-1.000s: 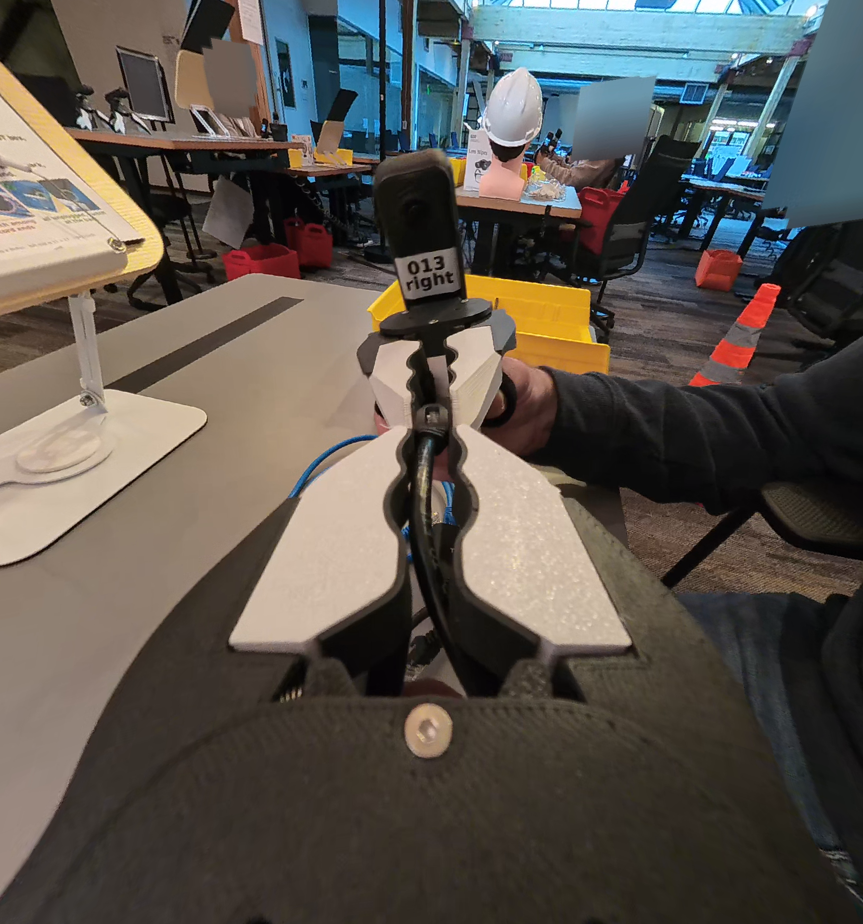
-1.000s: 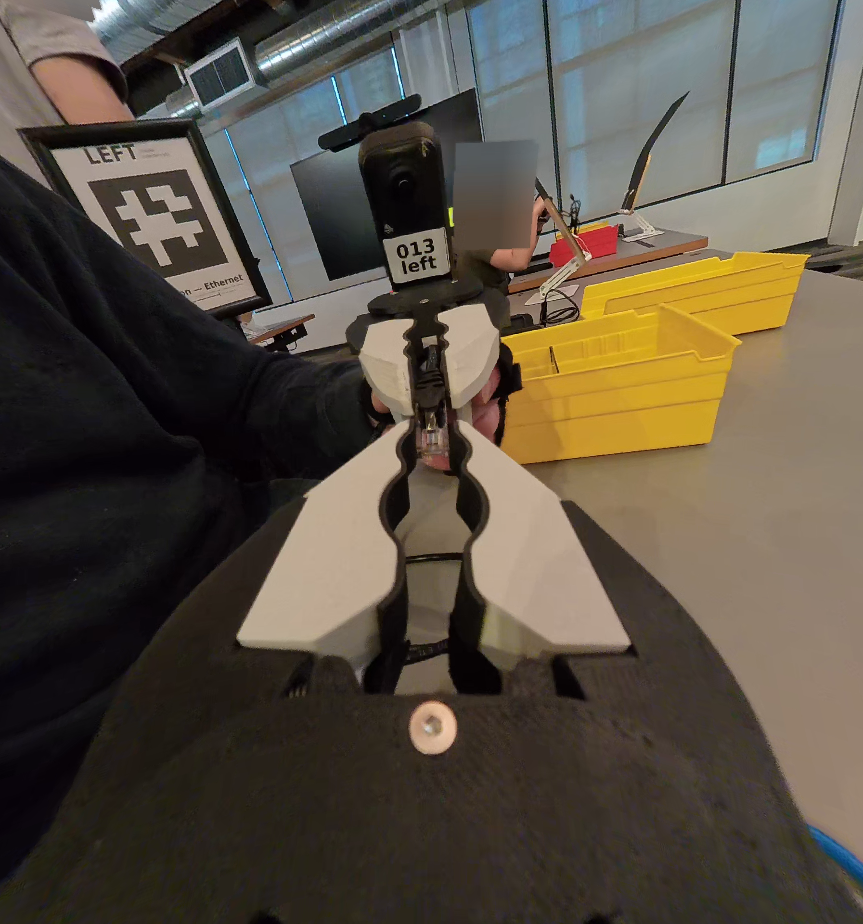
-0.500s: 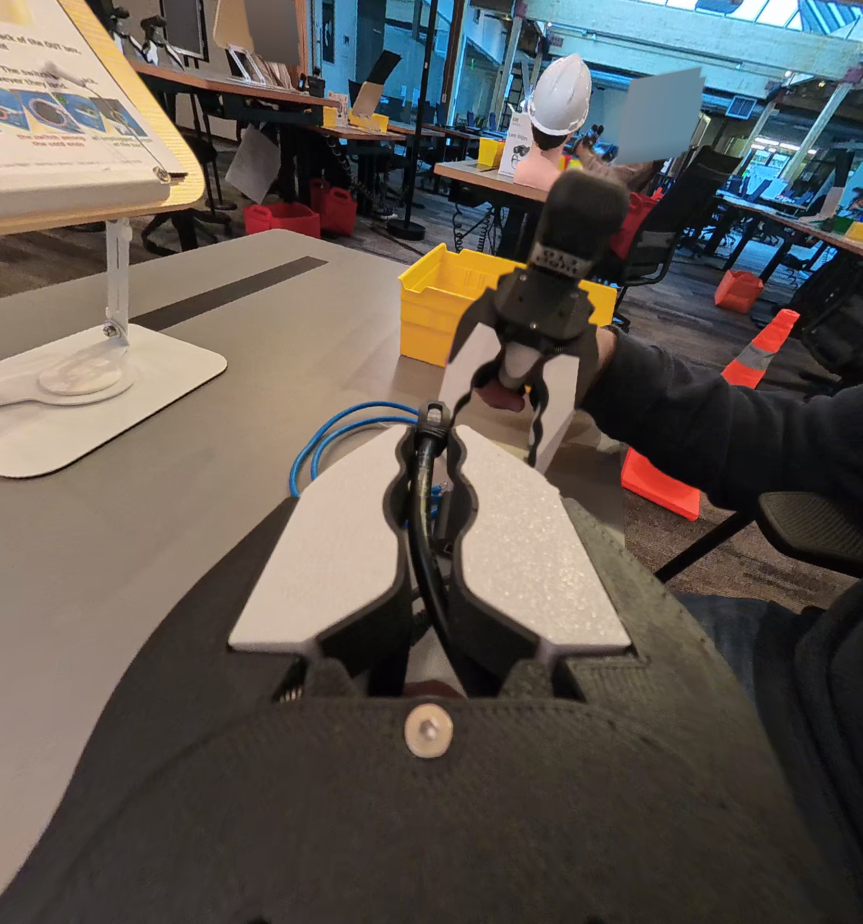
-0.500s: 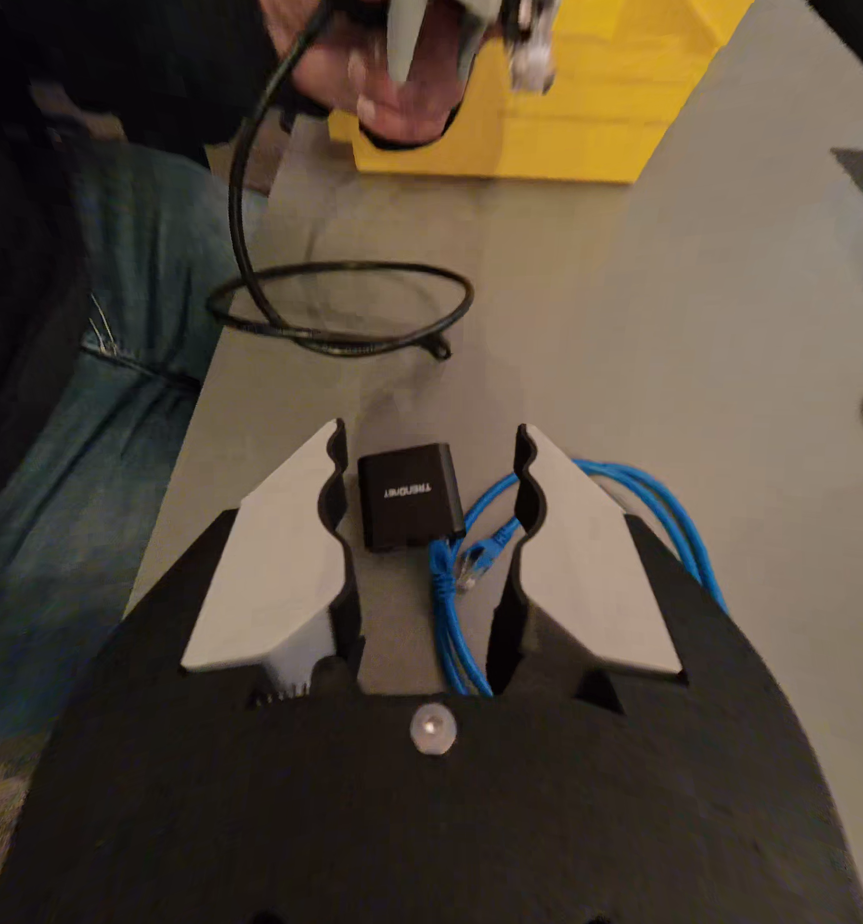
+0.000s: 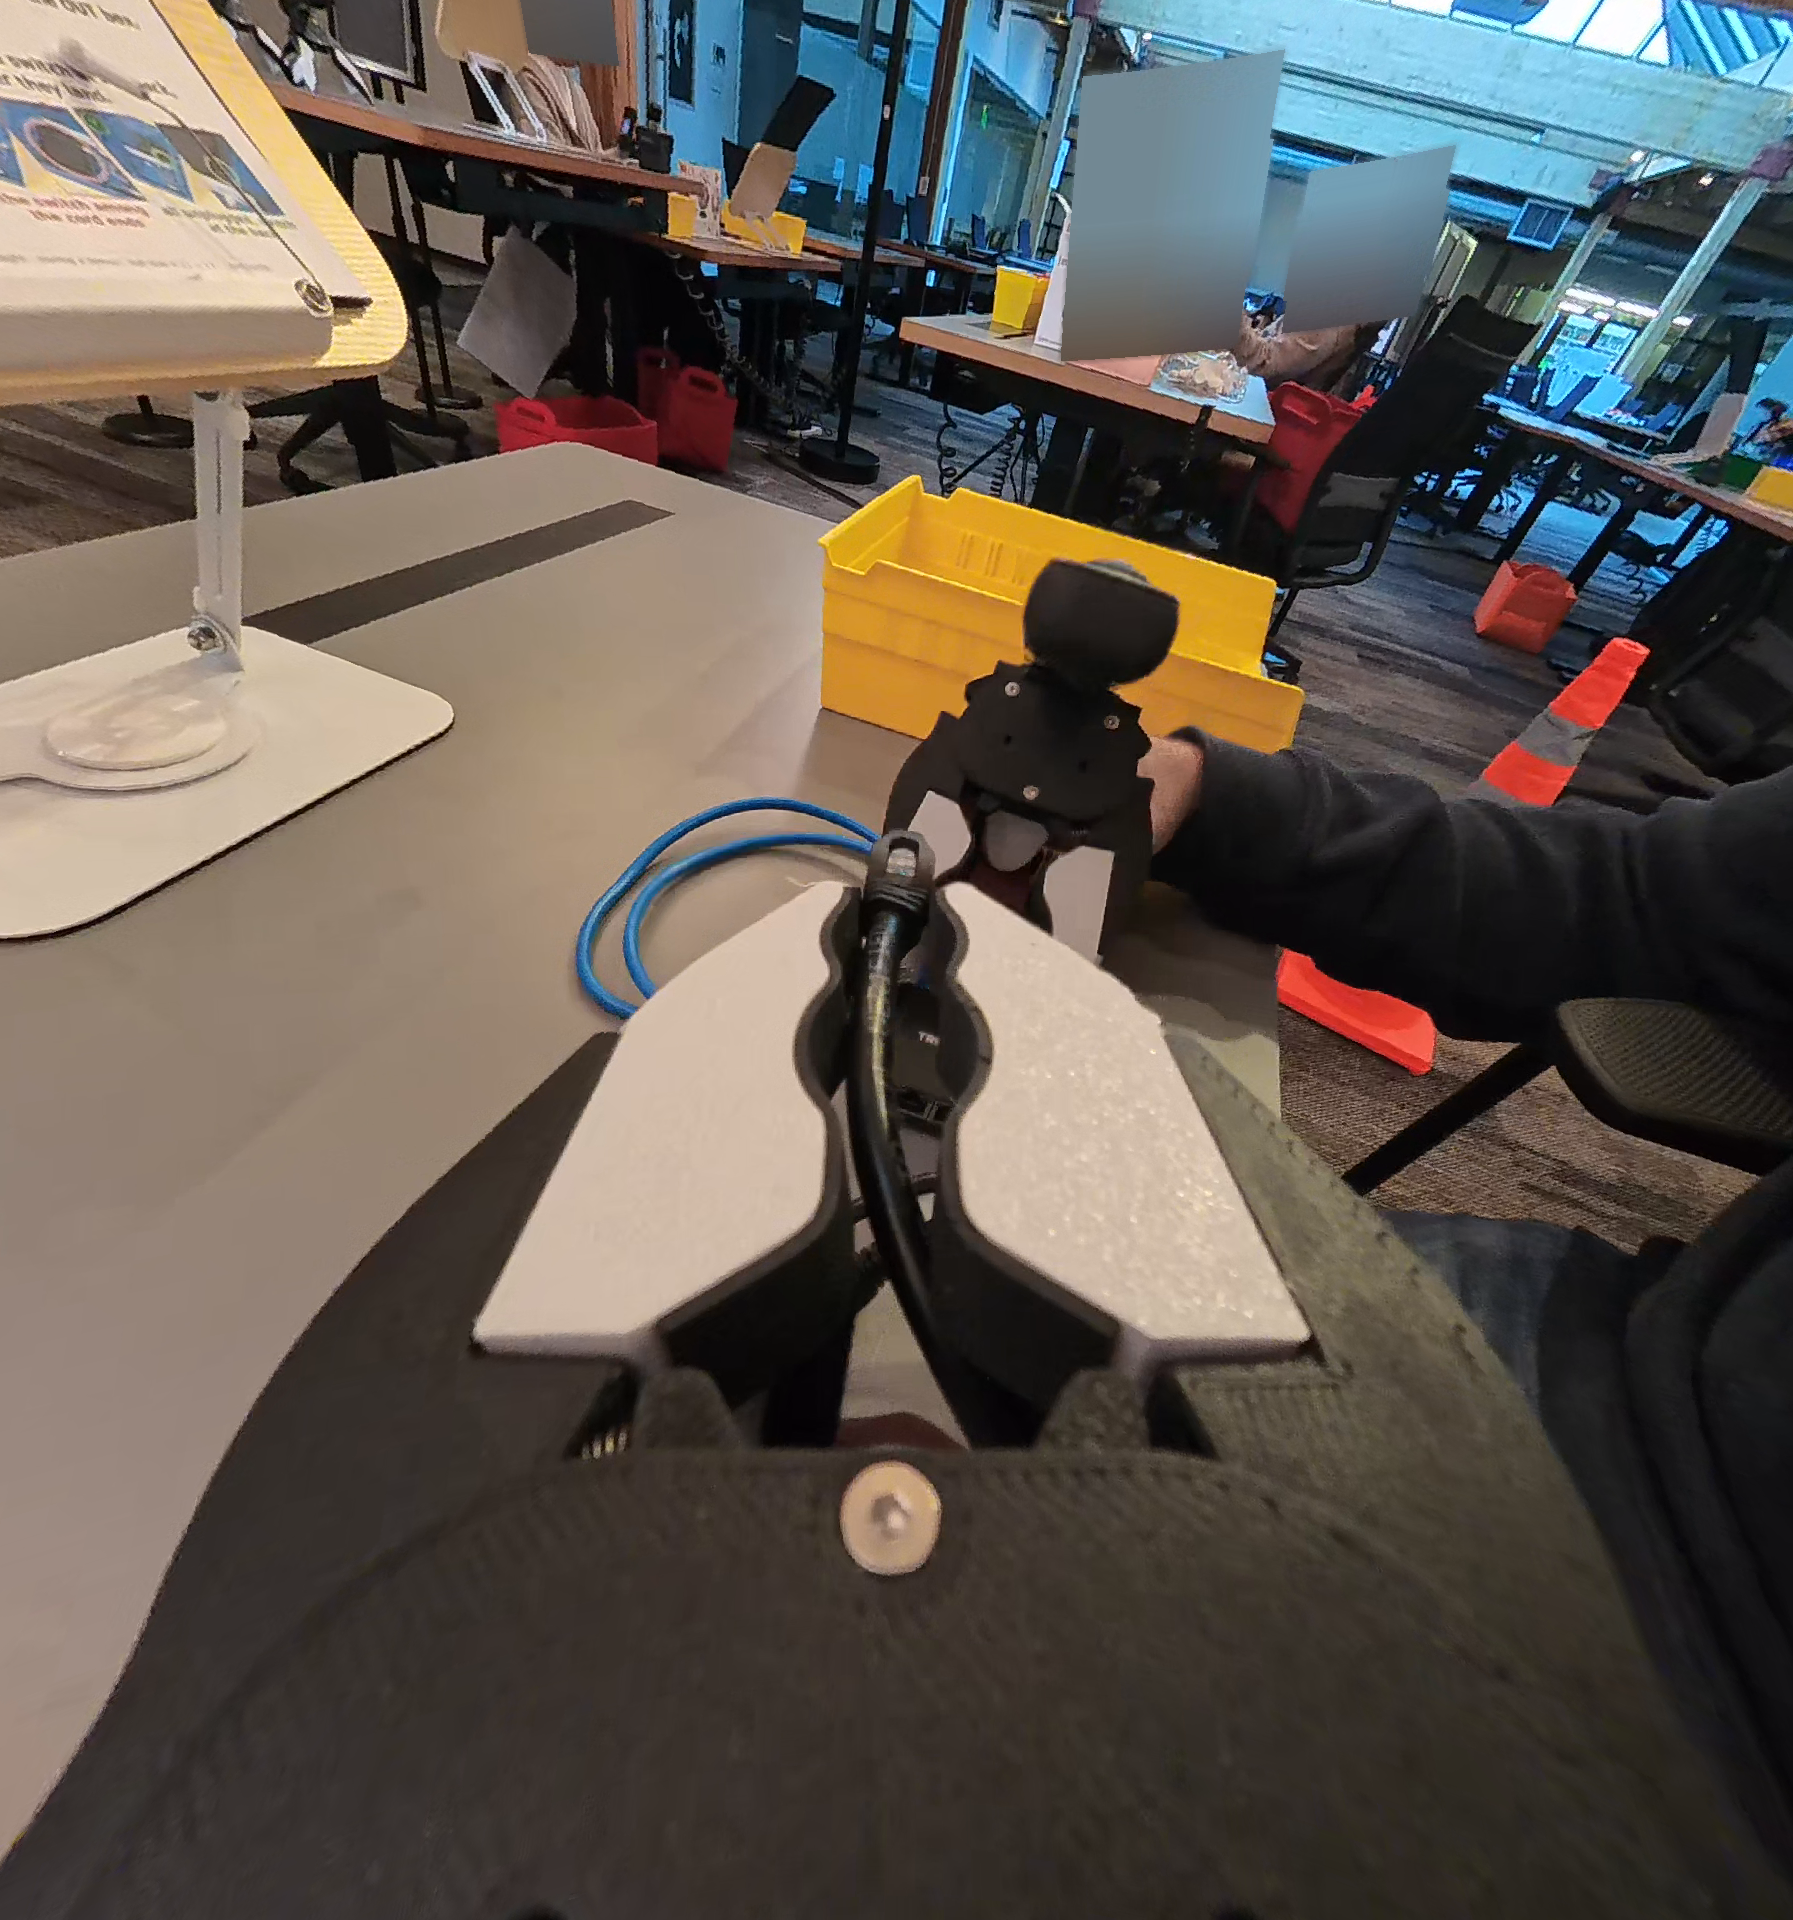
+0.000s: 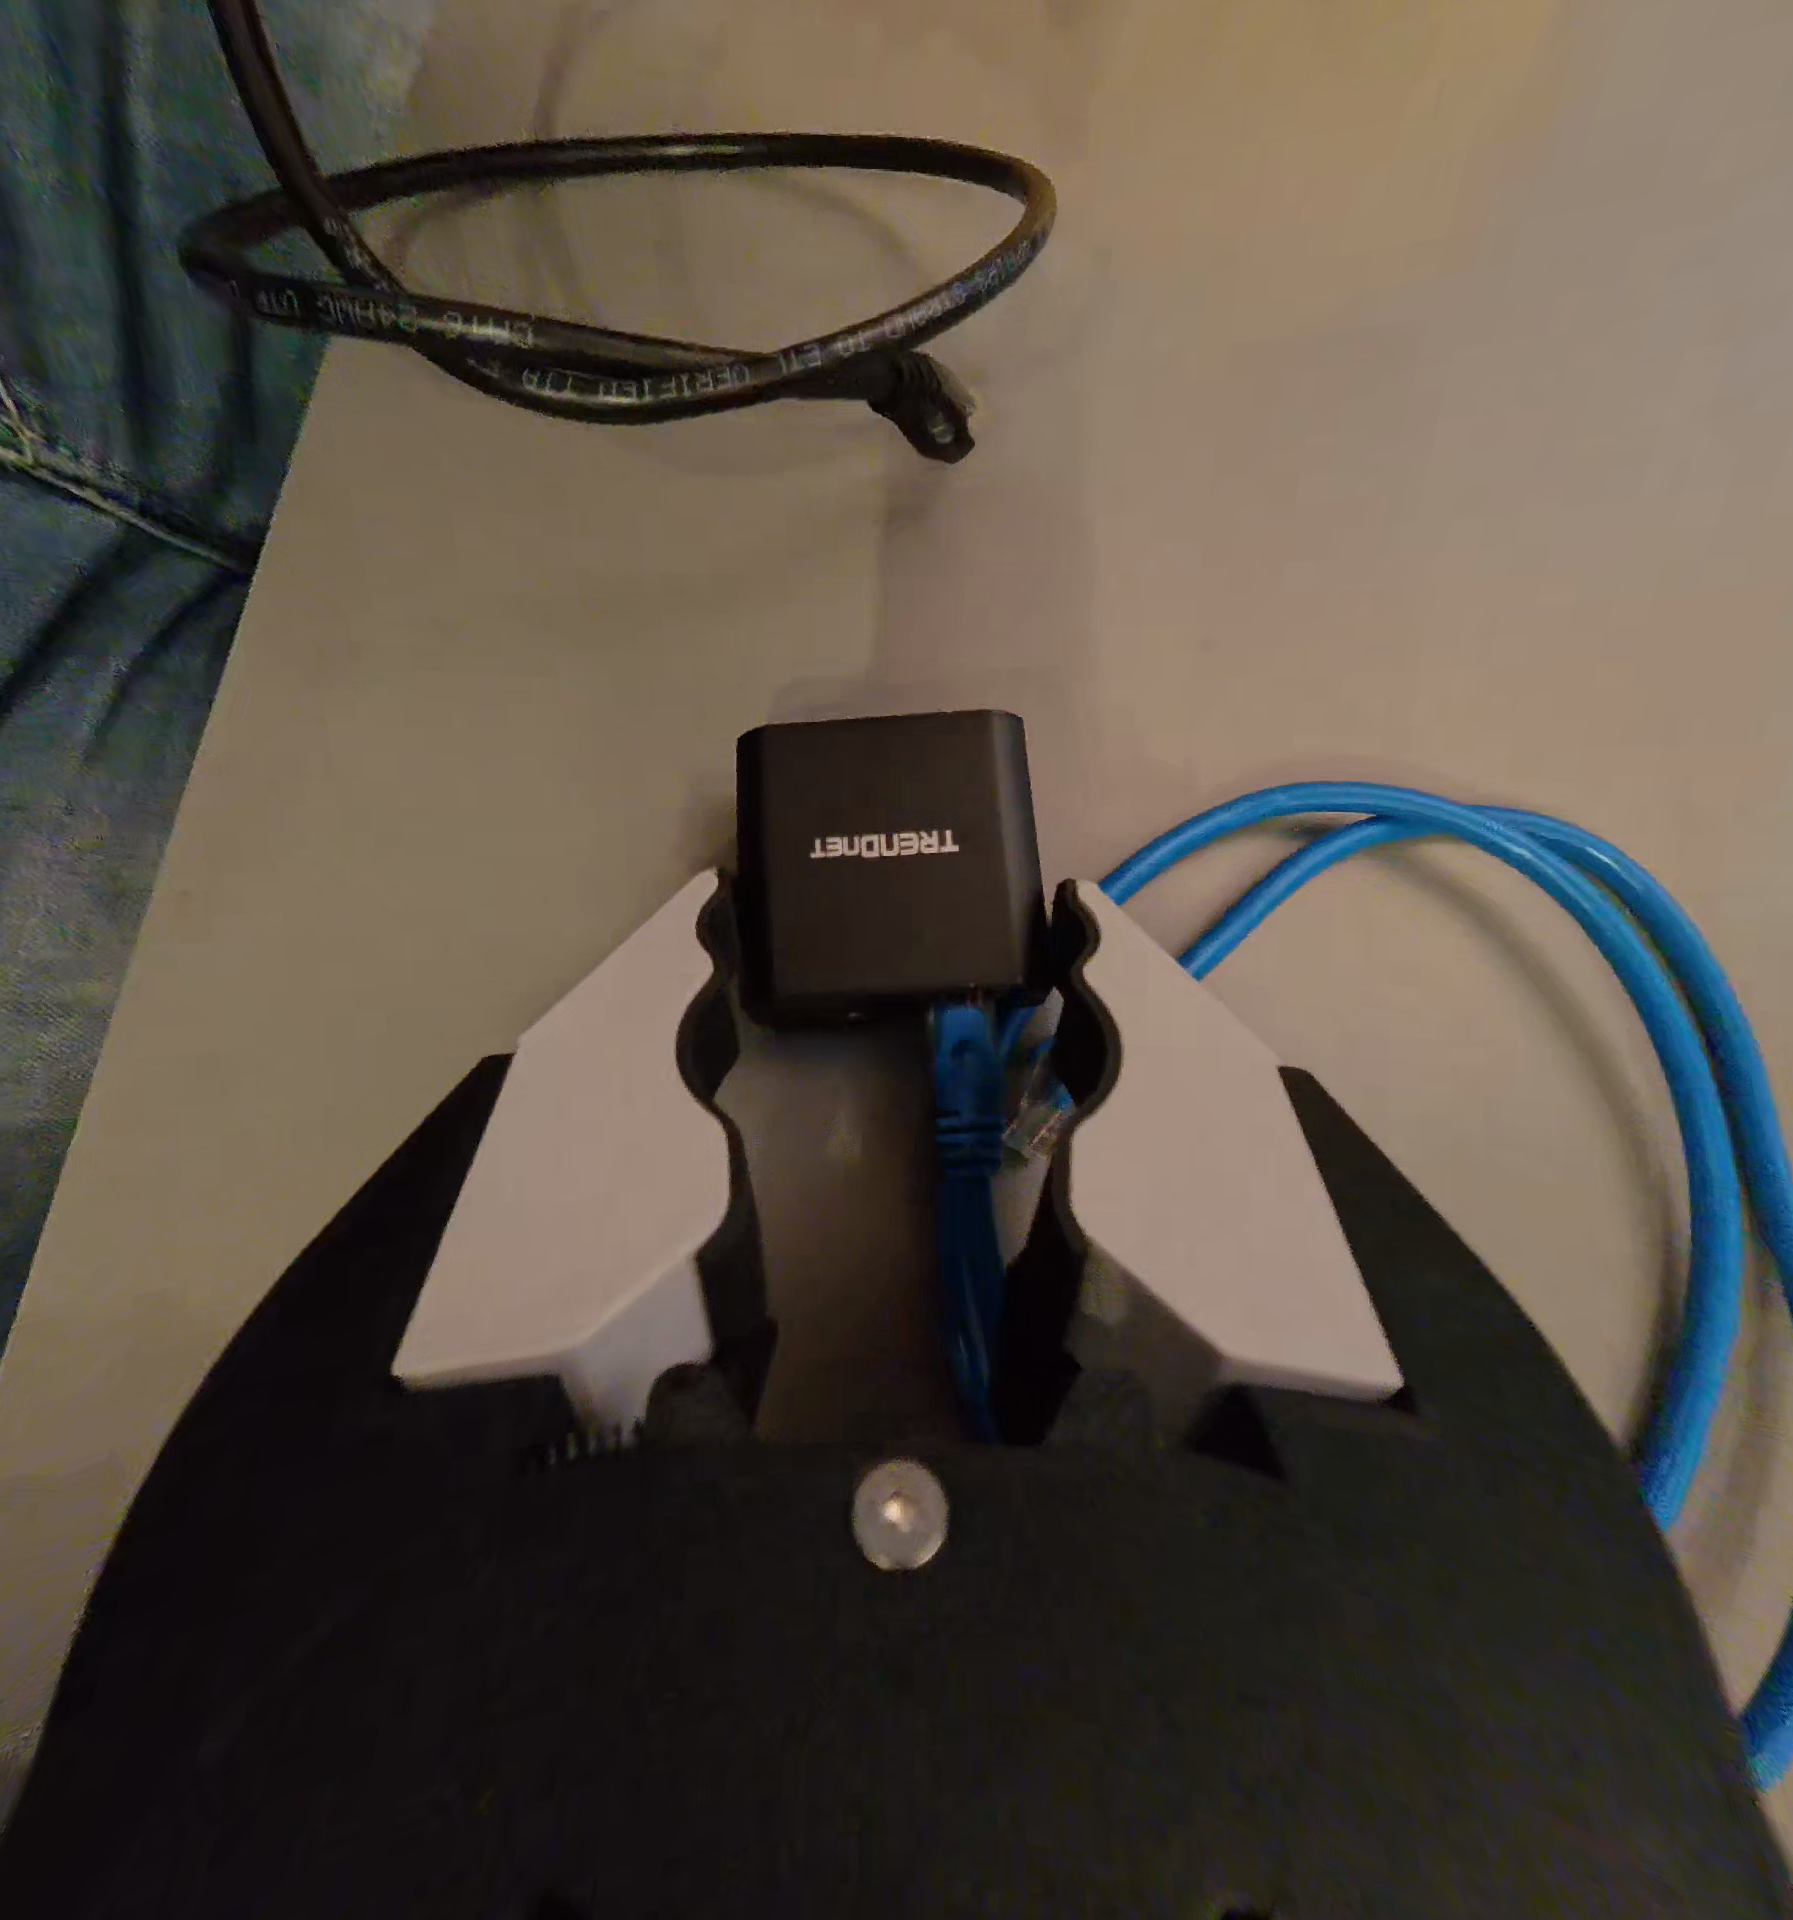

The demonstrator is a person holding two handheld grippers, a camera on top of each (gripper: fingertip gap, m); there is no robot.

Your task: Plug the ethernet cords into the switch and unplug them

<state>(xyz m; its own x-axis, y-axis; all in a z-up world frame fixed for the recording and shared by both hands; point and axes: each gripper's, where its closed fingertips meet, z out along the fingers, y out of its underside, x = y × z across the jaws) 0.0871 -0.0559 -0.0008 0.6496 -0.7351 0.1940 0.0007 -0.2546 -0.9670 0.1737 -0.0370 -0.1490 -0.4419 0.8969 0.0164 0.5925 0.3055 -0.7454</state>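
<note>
Black plastic sits between my right gripper [image 6: 892, 935]: its jaws straddle the switch [image 6: 887, 857], one tip against each side wall, closed onto the near end of the little box. I judge this hold is there to pin the switch to the tabletop [image 6: 1391, 468] so it cannot slide when a plug is pushed in. The port face looks back toward the gripper body, inside the jaws. 1 blue plug [image 6: 965, 1070] seems seated in a port there, though I cannot confirm it is latched, and a second, clear-tipped plug [image 6: 1035, 1127] lies loose just beside it.

My left gripper [image 5: 897, 914] has its jaws together on the black cord [image 5: 876, 1049], just behind its plug [image 5: 900, 862], which sticks out past the tips, ready to be steered into a port. In this view the switch lies just below and beyond those tips.

Further out, the blue cord [image 6: 1598, 935] loops to the right of the switch. The black cord's free end [image 6: 933, 405] rests on the tabletop well beyond it.
</note>
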